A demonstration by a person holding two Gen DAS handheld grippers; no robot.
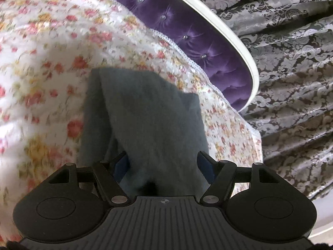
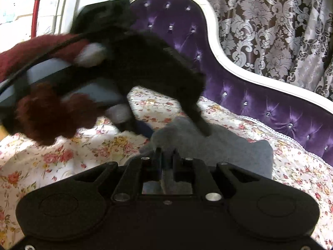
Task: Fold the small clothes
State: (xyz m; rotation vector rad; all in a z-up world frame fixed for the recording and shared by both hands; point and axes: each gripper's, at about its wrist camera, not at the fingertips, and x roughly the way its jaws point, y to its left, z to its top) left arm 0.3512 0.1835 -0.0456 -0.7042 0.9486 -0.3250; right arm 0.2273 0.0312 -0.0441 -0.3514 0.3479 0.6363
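Pinching only a thin edge of the grey garment (image 2: 218, 145) on the floral bedspread (image 2: 83, 145), the right gripper (image 2: 166, 156) could lose it if the spread left gripper (image 1: 164, 162), jaws astride the cloth, drags or bunches it

Floral bedspread (image 1: 52, 41) covering the bed, purple tufted headboard (image 2: 260, 98) with white frame (image 2: 210, 18), damask-patterned curtain (image 1: 291, 52) behind, red pole (image 2: 35, 14) upper left.

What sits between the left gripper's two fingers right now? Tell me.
The grey garment, in the left wrist view: its cloth runs between the spread fingers of the left gripper, which are not pressing it.
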